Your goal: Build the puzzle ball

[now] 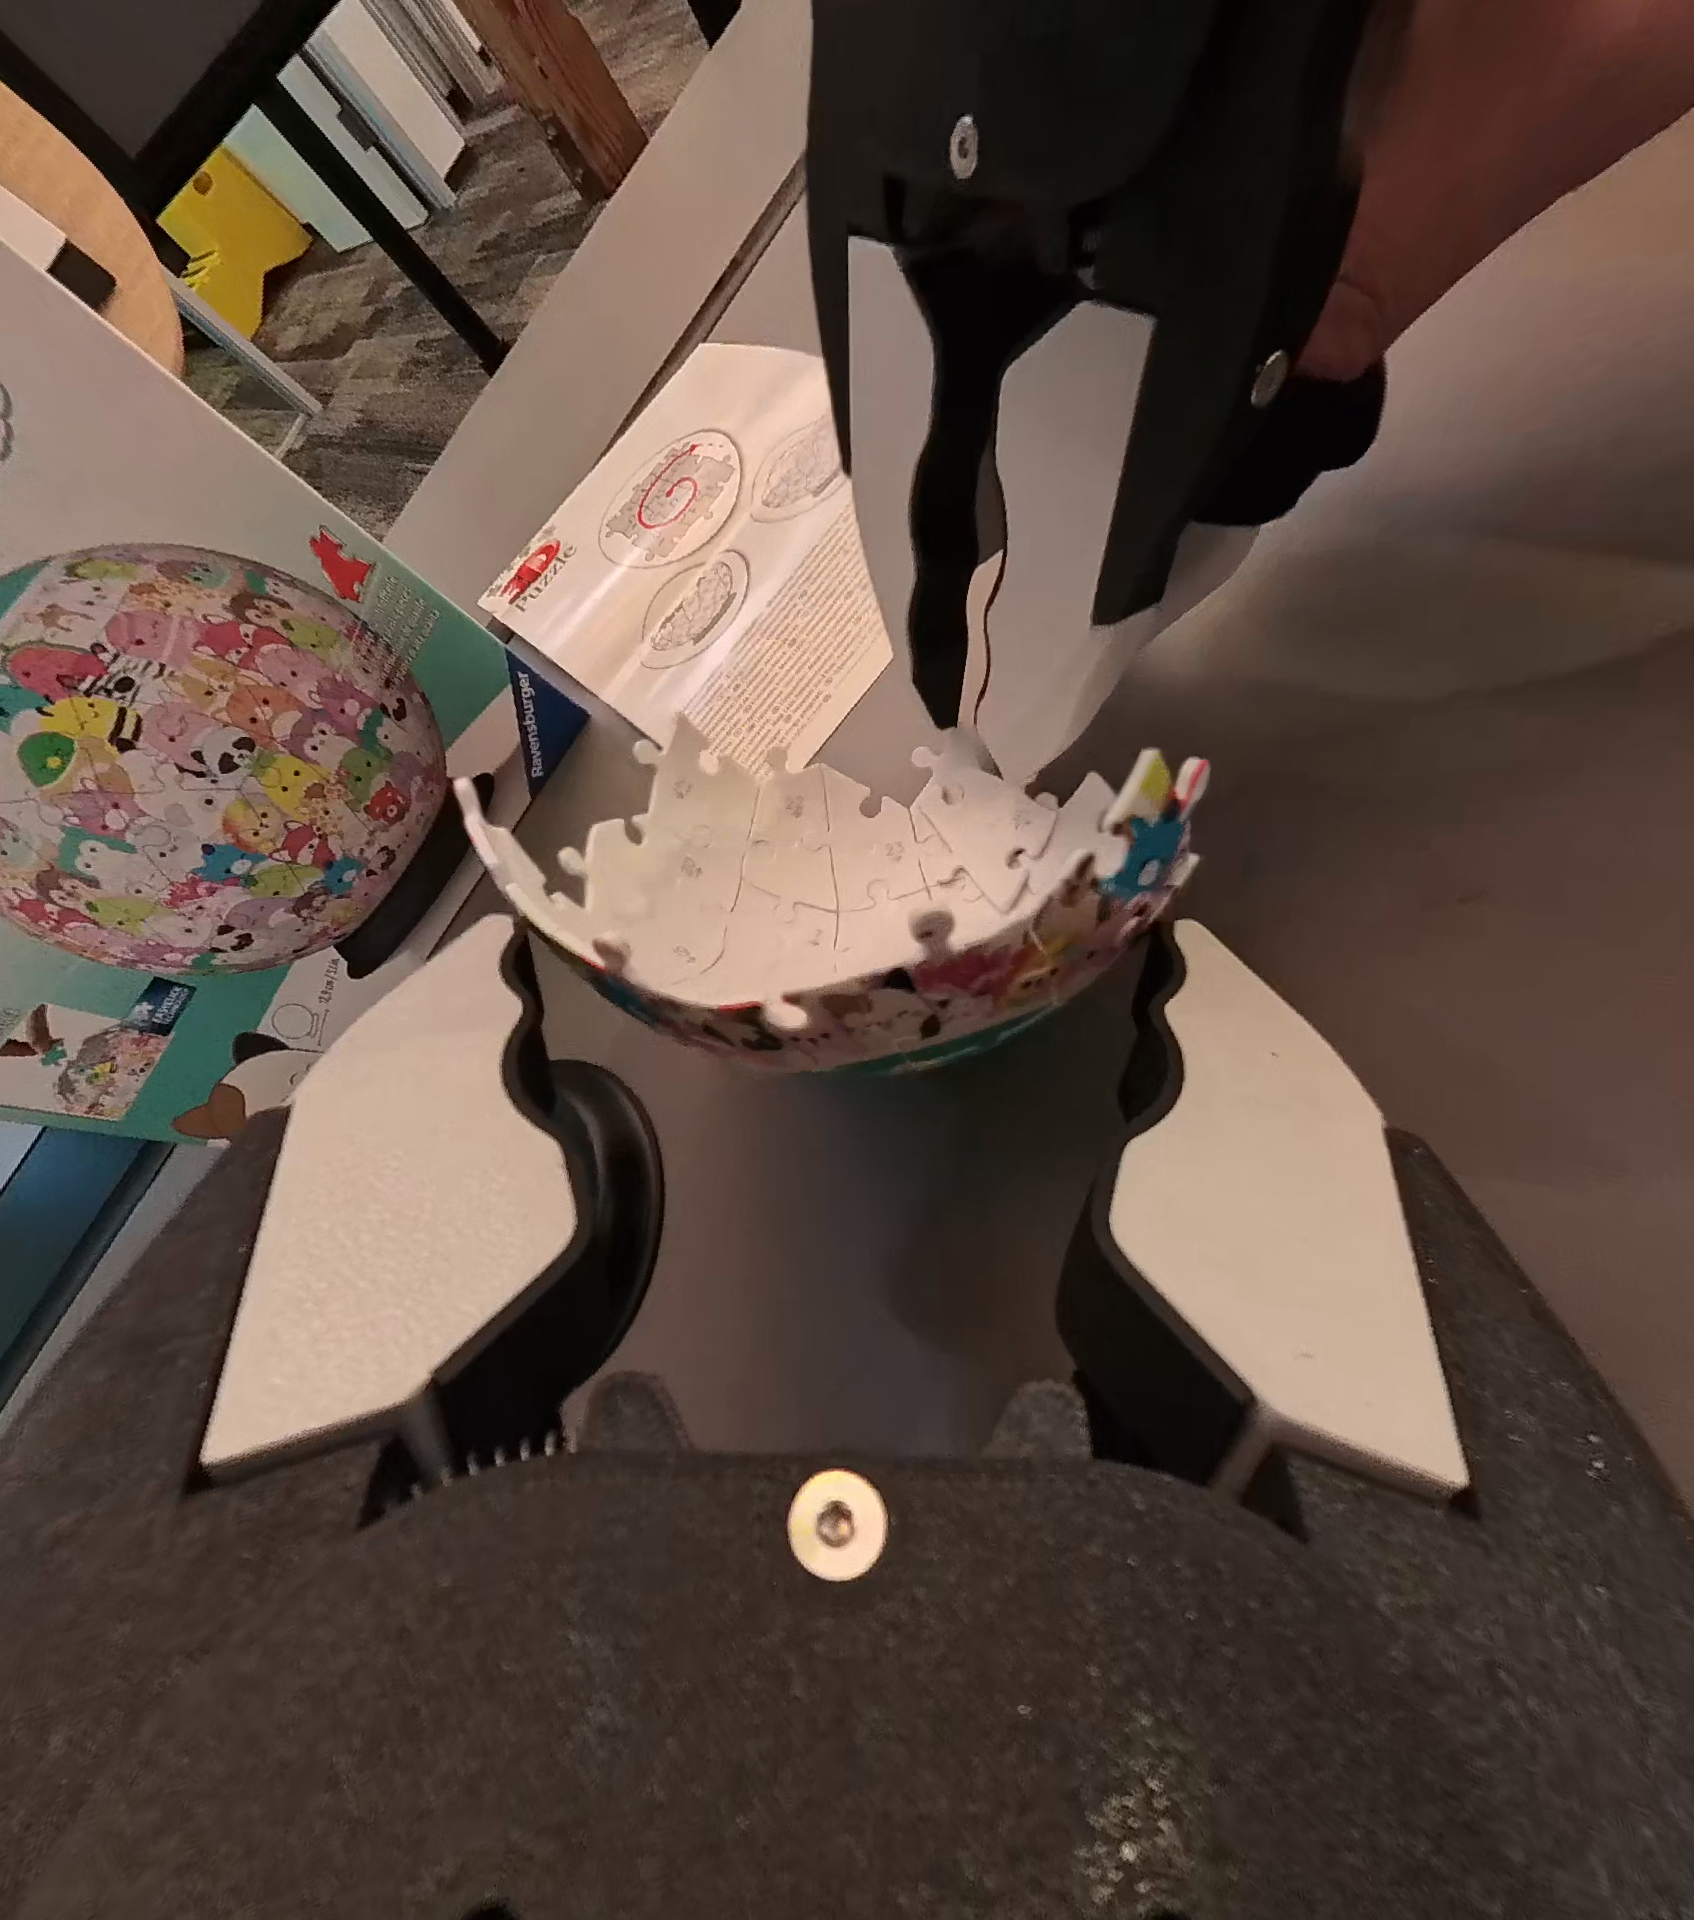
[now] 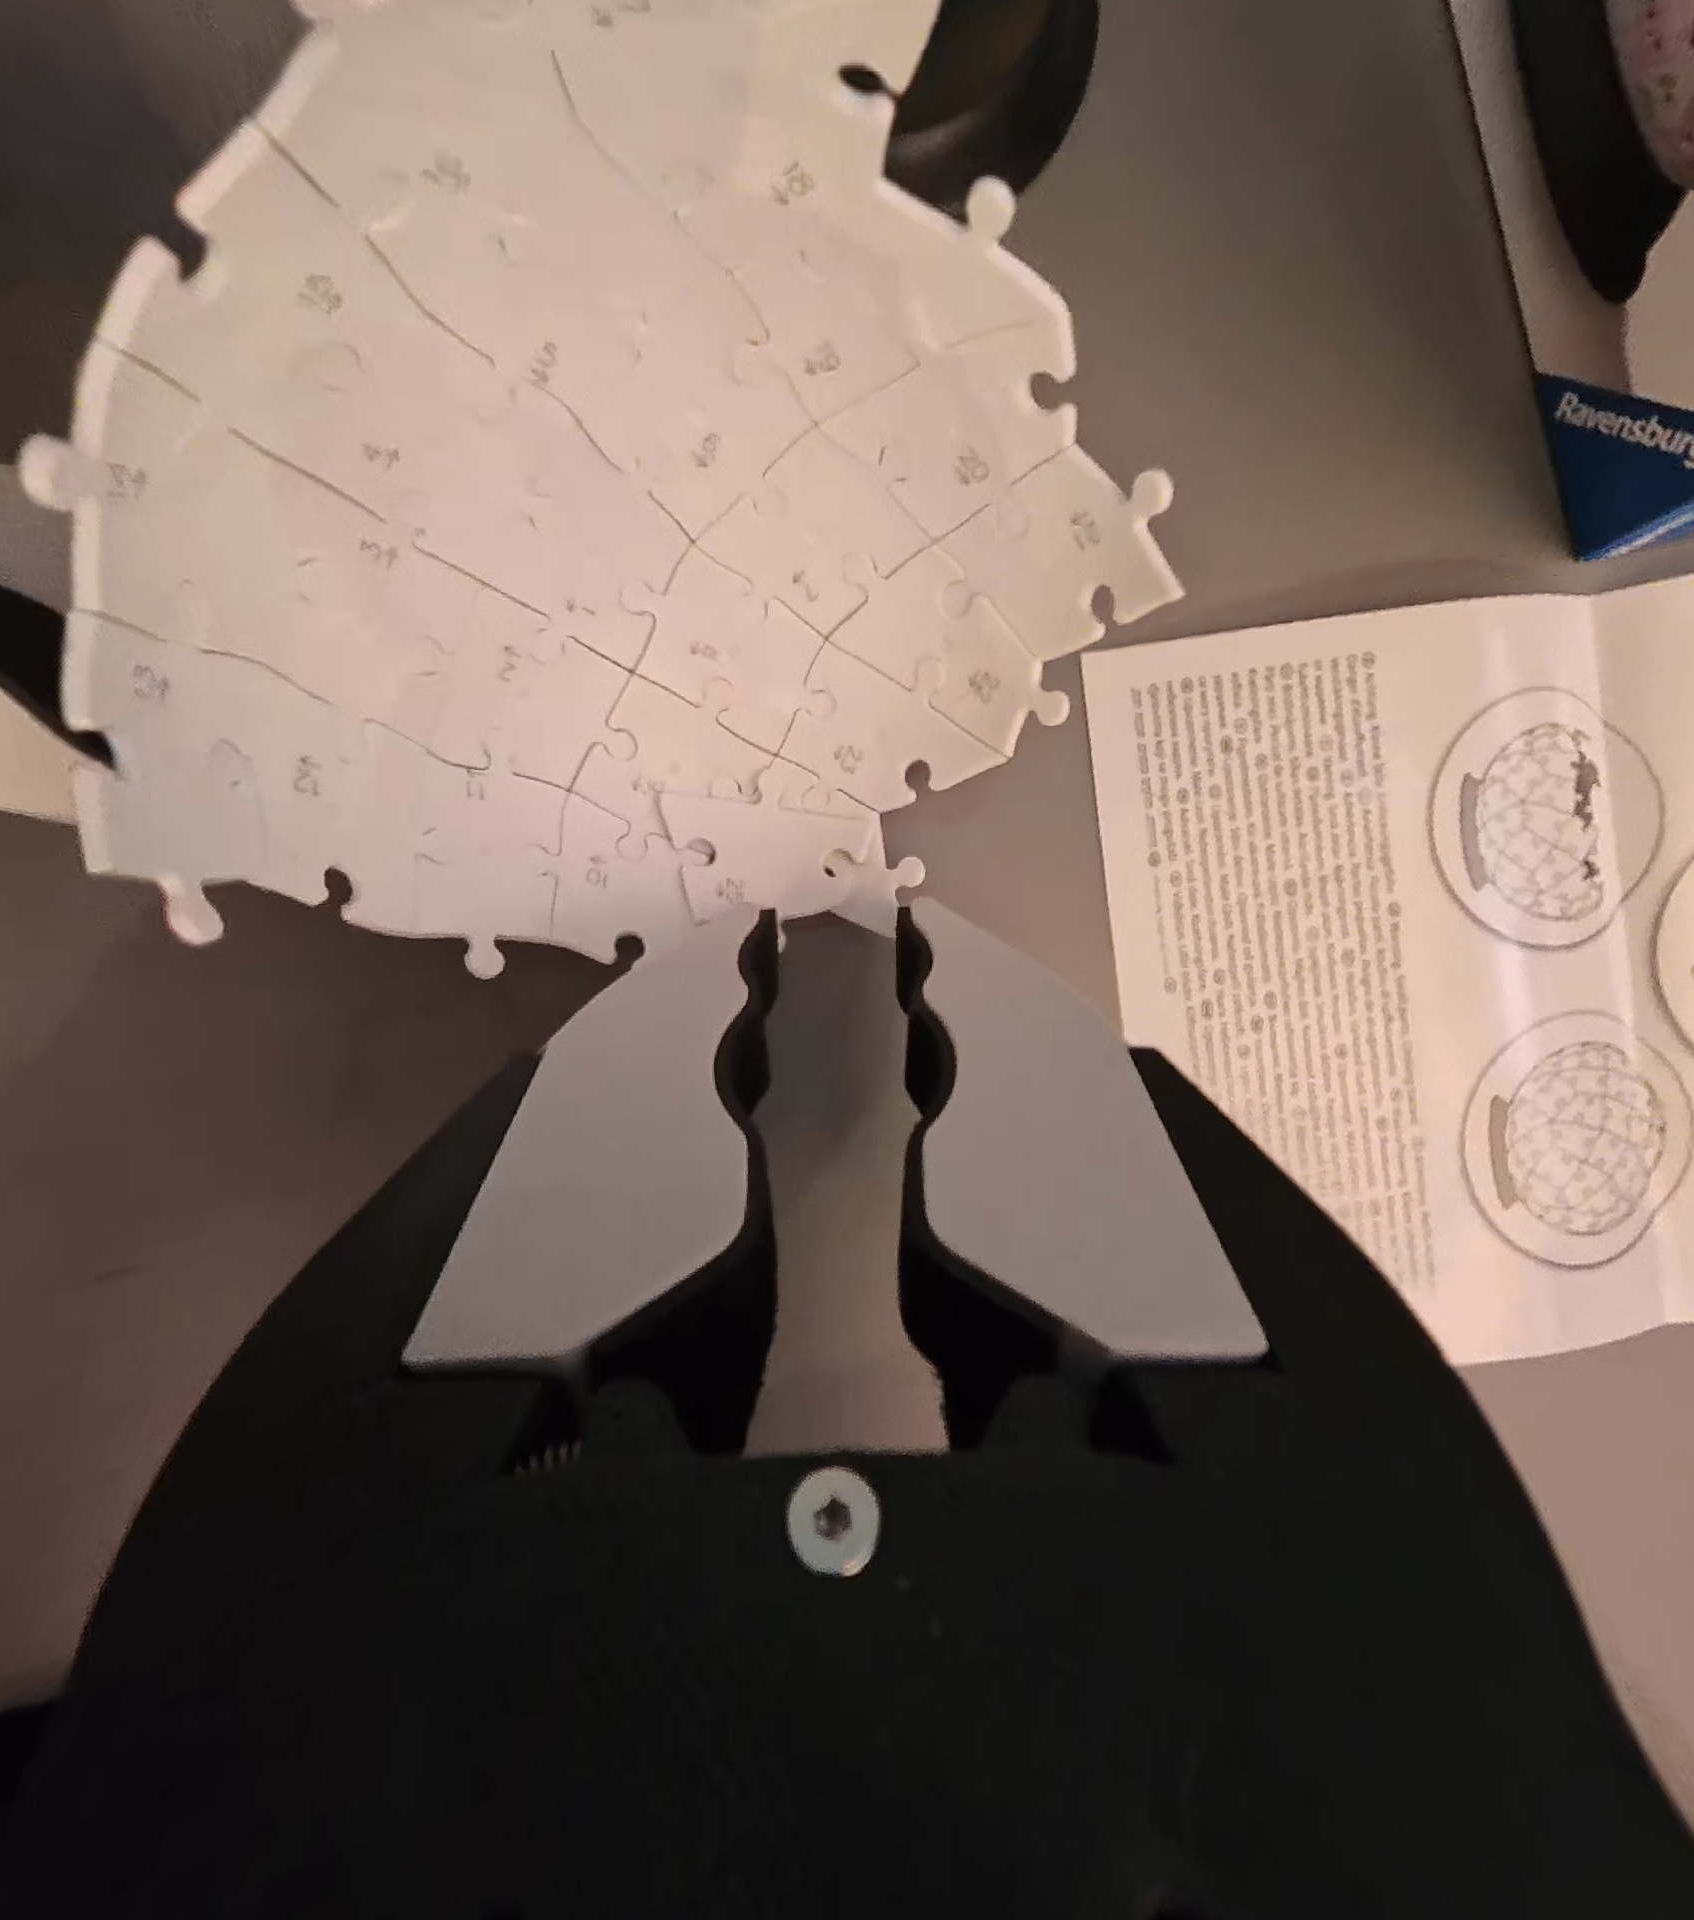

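Grey table [image 1: 1445, 935], half-built puzzle ball [image 1: 822, 883] (white inside)

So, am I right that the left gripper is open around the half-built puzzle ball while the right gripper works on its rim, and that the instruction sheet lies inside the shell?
Not quite: the instruction sheet lies flat on the table behind the puzzle ball, not inside it, as the left wrist view shows. The rest holds: the left gripper is open around the shell and the right gripper is at its rim.

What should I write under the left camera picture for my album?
Left gripper open around the half-built puzzle ball while the right gripper presses a piece onto its rim.
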`<state>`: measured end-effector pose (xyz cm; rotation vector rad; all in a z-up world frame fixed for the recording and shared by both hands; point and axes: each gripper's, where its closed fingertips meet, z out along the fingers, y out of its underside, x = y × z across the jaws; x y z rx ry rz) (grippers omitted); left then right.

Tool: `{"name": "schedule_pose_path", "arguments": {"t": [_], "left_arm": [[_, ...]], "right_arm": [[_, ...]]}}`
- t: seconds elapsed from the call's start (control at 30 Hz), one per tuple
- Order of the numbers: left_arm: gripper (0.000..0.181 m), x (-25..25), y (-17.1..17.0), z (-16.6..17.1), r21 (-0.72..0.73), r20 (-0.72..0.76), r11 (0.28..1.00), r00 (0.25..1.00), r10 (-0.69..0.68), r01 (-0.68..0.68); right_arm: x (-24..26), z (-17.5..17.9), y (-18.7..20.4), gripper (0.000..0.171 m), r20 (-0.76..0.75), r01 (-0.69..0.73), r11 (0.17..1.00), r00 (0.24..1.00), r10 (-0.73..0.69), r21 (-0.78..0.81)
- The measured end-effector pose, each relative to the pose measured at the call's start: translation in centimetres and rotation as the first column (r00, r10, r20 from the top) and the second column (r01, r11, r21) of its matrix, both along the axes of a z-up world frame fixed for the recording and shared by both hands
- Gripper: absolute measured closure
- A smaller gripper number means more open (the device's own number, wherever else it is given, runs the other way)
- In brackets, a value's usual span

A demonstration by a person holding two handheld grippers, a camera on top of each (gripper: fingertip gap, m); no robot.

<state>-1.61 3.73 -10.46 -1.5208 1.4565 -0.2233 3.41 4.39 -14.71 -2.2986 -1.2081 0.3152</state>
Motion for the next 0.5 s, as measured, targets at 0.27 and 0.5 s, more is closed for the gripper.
{"name": "schedule_pose_path", "arguments": {"t": [0.27,0.5], "left_arm": [[0.072,0.4,0.1,-0.2,0.005,-0.007,1.000,1.000,-0.003,0.003],[0.072,0.4,0.2,-0.5,-0.017,0.002,1.000,1.000,0.001,-0.001]], "right_arm": [[0.9,1.3,0.2,0.142,-0.153,0.118,0.992,0.980,-0.125,-0.051],[0.8,1.4,0.8,0.120,-0.232,0.204,0.974,0.947,-0.223,-0.103]]}}
